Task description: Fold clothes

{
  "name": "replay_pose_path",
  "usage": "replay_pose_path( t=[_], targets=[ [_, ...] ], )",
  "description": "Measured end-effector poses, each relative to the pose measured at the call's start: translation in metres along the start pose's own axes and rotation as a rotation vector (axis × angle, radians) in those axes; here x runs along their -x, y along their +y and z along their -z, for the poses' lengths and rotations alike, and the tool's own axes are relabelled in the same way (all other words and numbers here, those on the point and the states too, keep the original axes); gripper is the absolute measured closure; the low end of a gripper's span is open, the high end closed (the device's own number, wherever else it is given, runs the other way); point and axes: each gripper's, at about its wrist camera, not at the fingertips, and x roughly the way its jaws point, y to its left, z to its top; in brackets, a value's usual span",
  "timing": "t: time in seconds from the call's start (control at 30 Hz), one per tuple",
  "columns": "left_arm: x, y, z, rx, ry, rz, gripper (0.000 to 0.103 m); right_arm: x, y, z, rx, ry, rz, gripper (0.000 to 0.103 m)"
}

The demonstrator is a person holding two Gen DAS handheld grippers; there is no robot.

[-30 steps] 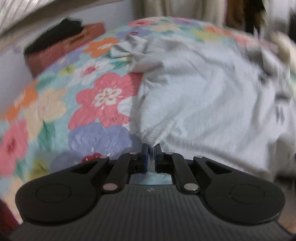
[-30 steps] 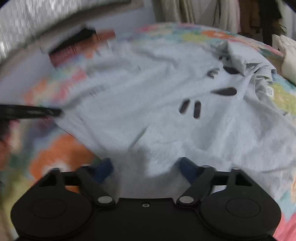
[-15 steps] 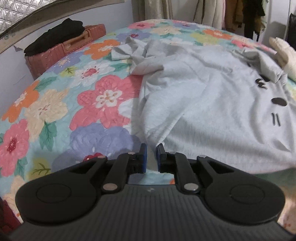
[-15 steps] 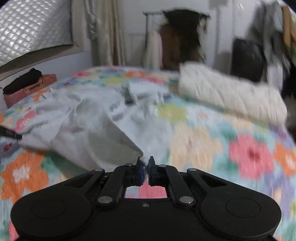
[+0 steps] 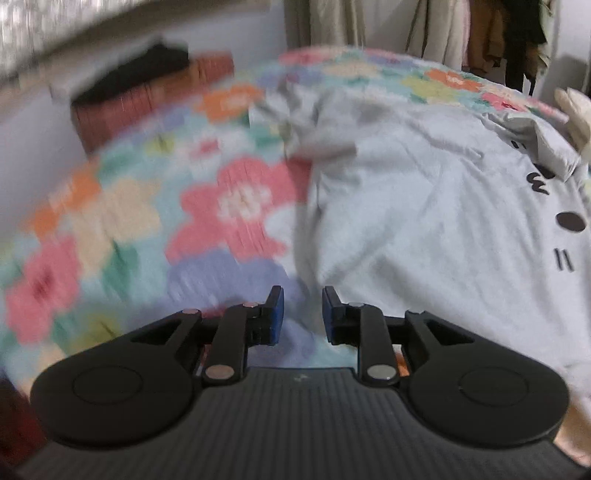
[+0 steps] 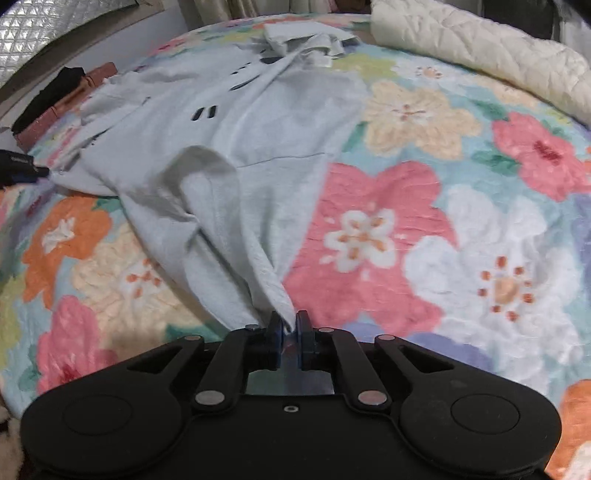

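A light grey T-shirt (image 6: 236, 122) with black cat-face marks lies spread on a flowered bedspread (image 6: 388, 229). My right gripper (image 6: 289, 325) is shut on the shirt's hem corner and pulls it into a taut ridge toward the camera. In the left wrist view the shirt (image 5: 424, 206) fills the right half. My left gripper (image 5: 302, 306) is open and empty, just at the shirt's left hem edge above the bedspread (image 5: 229, 206). The left gripper also shows in the right wrist view (image 6: 22, 166) at the far left, by the shirt's other hem corner.
A cream quilted blanket (image 6: 480, 51) lies rolled at the back right of the bed. A reddish case with dark cloth on it (image 5: 147, 92) sits beside the bed on the left. Clothes hang at the back (image 5: 487, 33).
My left gripper has opened from nearly shut. My right gripper closed on the hem corner and has pulled it back toward the near side of the bed.
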Motion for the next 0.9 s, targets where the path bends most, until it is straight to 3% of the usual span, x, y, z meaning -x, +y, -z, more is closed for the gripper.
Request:
replay_pose_path(
  t=[0.1, 0.23, 0.3, 0.47, 0.57, 0.63, 0.7, 0.73, 0.77, 0.8, 0.9],
  targets=[
    [0.009, -0.005, -0.004, -0.039, -0.044, -0.004, 0.08, 0.009, 0.005, 0.005, 0.061, 0.013, -0.004, 0.096],
    [0.014, -0.007, -0.005, -0.059, -0.042, 0.005, 0.08, 0.005, 0.028, 0.012, 0.237, 0.062, -0.011, 0.098],
    [0.016, -0.009, -0.005, -0.06, -0.035, 0.02, 0.08, 0.006, 0.029, 0.014, 0.257, 0.083, -0.017, 0.098],
    [0.011, -0.002, -0.004, 0.018, 0.002, 0.093, 0.076, 0.013, 0.034, 0.019, 0.38, 0.172, -0.054, 0.098],
    [0.002, 0.004, -0.004, 0.047, 0.024, 0.1, 0.072, 0.018, 0.02, 0.01, 0.369, 0.164, -0.07, 0.096],
    [-0.004, 0.008, -0.003, 0.063, 0.044, 0.109, 0.07, 0.028, 0.009, -0.004, 0.285, 0.091, -0.102, 0.091],
    [-0.011, 0.012, -0.002, 0.105, 0.062, 0.119, 0.069, 0.035, -0.001, -0.021, 0.162, -0.001, -0.148, 0.079],
    [-0.013, 0.015, -0.003, 0.129, 0.063, 0.12, 0.069, 0.033, -0.003, -0.028, 0.102, -0.042, -0.139, 0.059],
    [-0.014, 0.018, -0.003, 0.148, 0.054, 0.115, 0.068, 0.029, 0.0, -0.033, 0.063, -0.079, -0.107, 0.051],
    [-0.015, 0.021, -0.004, 0.16, 0.041, 0.109, 0.068, 0.025, 0.004, -0.038, 0.025, -0.115, -0.075, 0.051],
    [-0.017, 0.03, -0.006, 0.18, 0.014, 0.098, 0.068, 0.013, 0.034, -0.053, 0.097, -0.164, -0.053, 0.052]
  ],
)
